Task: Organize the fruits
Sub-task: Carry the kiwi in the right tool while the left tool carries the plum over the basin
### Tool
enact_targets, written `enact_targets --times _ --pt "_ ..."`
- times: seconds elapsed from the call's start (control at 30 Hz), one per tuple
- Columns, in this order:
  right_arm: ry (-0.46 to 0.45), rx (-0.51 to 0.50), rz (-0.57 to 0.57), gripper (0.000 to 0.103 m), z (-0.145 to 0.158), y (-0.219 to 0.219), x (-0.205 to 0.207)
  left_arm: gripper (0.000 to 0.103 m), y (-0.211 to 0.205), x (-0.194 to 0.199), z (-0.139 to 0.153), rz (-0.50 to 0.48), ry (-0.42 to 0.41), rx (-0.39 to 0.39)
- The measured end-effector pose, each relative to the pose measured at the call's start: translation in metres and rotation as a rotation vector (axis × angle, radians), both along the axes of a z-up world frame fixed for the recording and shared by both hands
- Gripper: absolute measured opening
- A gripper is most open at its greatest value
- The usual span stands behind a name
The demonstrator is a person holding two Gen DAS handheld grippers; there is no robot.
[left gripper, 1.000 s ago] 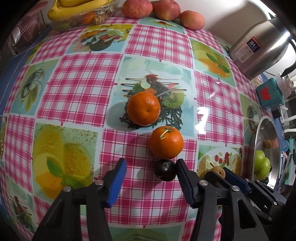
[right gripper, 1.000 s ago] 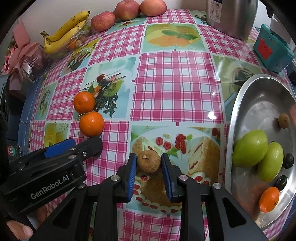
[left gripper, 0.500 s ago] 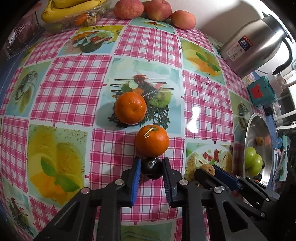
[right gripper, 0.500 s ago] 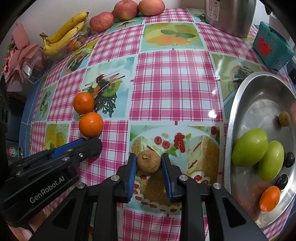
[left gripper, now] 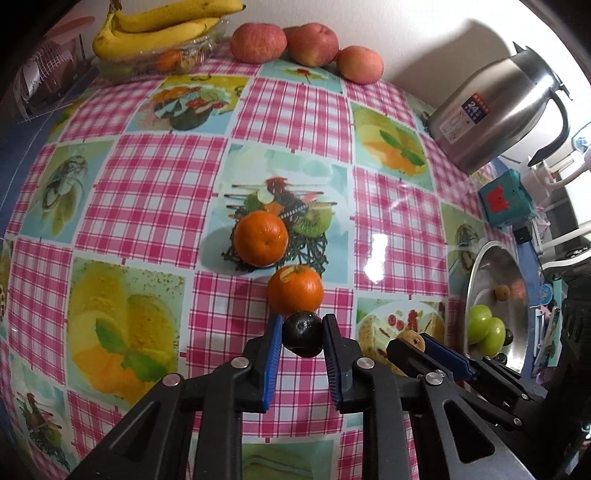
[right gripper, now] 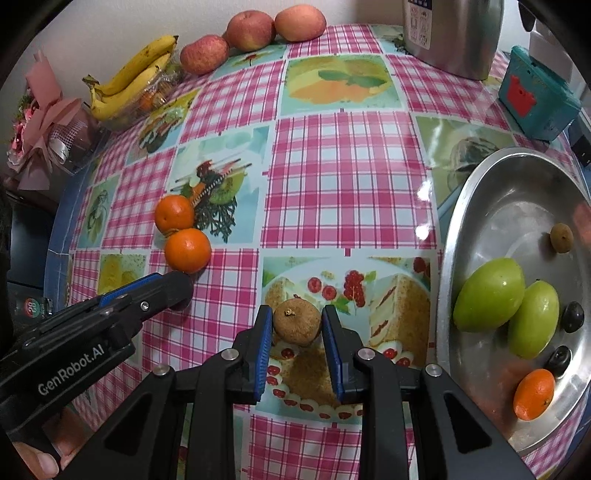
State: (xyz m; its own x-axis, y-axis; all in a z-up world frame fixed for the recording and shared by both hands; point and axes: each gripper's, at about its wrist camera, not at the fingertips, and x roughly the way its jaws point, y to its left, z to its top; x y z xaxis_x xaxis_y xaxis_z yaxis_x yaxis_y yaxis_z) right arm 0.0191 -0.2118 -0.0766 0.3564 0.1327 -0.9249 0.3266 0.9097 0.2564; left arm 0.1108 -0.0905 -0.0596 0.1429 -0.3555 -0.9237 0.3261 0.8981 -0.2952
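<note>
My left gripper (left gripper: 302, 334) is shut on a small dark round fruit (left gripper: 303, 333), just in front of the nearer of two tangerines (left gripper: 294, 288) (left gripper: 261, 238) on the tablecloth. My right gripper (right gripper: 296, 325) is shut on a small brown fruit (right gripper: 296, 322), low over the cloth left of the steel bowl (right gripper: 458, 221). The right gripper also shows in the left wrist view (left gripper: 417, 345), with the brown fruit (left gripper: 409, 339) between its fingers. The bowl holds two green fruits (right gripper: 489, 293) (right gripper: 533, 317), a tangerine (right gripper: 533, 395), a small brown fruit (right gripper: 561, 238) and two dark fruits (right gripper: 572, 316).
Three apples (left gripper: 258, 42) and a clear tray of bananas (left gripper: 159, 26) stand along the back wall. A steel kettle (left gripper: 495, 110) and a teal box (left gripper: 506, 197) are at the back right. The left gripper's arm (right gripper: 110, 306) lies left of my right gripper.
My left gripper closed from wide open onto the dark fruit, which now sits higher between the pads. My right gripper kept its hold on the brown fruit and barely moved.
</note>
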Motion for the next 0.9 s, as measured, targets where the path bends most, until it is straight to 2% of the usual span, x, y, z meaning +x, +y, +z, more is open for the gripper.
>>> enact_targets --times 0.57,0.9 --pt "-0.058 0.015 -0.064 0.028 0.021 -0.026 -0.016 0.024 -0.005 -0.005 0.021 -0.001 -0.057 -0.018" --pt "-0.076 -0.015 -0.206 0.028 0.032 -0.077 -0.042 0.024 -0.024 -0.016 0.030 -0.039 -0.075 -0.029"
